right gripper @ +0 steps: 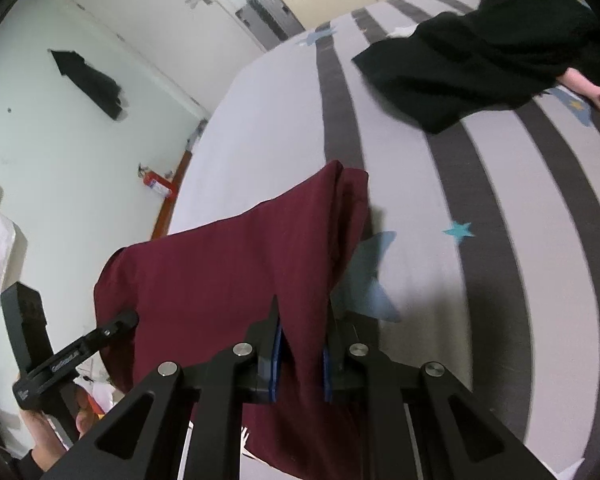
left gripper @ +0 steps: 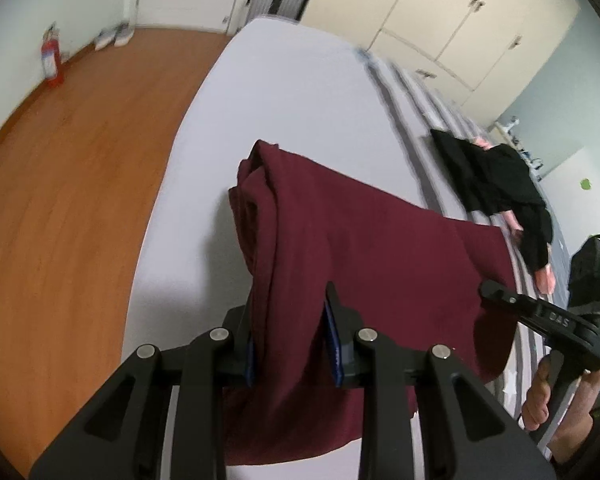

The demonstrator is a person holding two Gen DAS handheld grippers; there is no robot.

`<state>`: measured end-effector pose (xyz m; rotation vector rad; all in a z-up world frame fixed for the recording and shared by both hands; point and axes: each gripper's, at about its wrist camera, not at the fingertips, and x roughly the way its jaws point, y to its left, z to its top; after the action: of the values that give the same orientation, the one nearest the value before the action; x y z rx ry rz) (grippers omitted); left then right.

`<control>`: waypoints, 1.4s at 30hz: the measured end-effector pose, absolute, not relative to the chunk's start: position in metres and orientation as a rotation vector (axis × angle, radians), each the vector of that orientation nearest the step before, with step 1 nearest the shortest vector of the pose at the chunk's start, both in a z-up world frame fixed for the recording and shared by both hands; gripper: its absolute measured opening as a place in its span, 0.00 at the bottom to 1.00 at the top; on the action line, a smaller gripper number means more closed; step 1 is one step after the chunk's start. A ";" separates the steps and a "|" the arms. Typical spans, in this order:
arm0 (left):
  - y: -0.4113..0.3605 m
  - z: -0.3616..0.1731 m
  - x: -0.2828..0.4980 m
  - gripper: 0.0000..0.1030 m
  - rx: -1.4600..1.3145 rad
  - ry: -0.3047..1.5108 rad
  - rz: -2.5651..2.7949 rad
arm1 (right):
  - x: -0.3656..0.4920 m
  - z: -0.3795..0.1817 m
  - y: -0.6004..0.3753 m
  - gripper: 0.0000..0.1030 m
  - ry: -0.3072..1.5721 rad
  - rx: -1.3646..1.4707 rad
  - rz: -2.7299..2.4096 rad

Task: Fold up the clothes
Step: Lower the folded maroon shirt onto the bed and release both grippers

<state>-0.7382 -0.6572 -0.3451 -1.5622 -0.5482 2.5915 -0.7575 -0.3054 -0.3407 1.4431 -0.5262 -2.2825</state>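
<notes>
A maroon garment (left gripper: 364, 240) is held up above the bed (left gripper: 292, 92), stretched between both grippers and partly folded over. My left gripper (left gripper: 290, 316) is shut on its left bunched edge. My right gripper (right gripper: 302, 332) is shut on the garment's (right gripper: 220, 276) right bunched edge. The right gripper also shows in the left wrist view (left gripper: 540, 316), and the left gripper shows in the right wrist view (right gripper: 80, 352). The cloth's lower part hangs below the fingers.
A black garment (right gripper: 472, 56) with pink parts lies further back on the striped, star-printed bedsheet (right gripper: 500, 208). A wooden floor (left gripper: 72, 168) runs left of the bed, with a red fire extinguisher (left gripper: 52, 60) by the wall. Cream wardrobes (left gripper: 460, 12) stand behind.
</notes>
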 end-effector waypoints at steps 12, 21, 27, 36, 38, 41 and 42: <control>-0.681 -0.338 -0.738 0.64 -1.636 -0.232 2.857 | -0.788 -0.360 -0.296 0.34 -0.149 1.517 -2.421; -0.628 -0.304 -0.768 0.10 -1.412 -0.113 2.867 | -0.787 -0.318 -0.322 0.27 -0.142 1.340 -2.522; -0.613 -0.338 -0.796 0.10 -1.458 -0.201 2.828 | -0.792 -0.334 -0.364 0.27 -0.143 1.307 -2.465; -0.620 -0.354 -0.800 0.10 -1.486 -0.149 2.835 | -0.796 -0.370 -0.372 0.24 0.093 1.353 -2.477; -0.632 -0.355 -0.795 0.10 -1.508 -0.162 2.839 | -0.800 -0.365 -0.361 0.23 0.066 1.361 -2.506; -0.647 -0.368 -0.801 0.14 -1.573 -0.196 2.811 | -0.808 -0.374 -0.344 0.05 0.014 1.417 -2.491; -0.651 -0.370 -0.802 0.14 -1.576 -0.220 2.799 | -0.810 -0.375 -0.340 0.02 0.007 1.426 -2.486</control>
<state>-0.8022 -0.6514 -0.3696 -1.5757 -0.2195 2.7991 -0.8101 -0.3404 -0.3751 1.4258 0.0073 -2.4863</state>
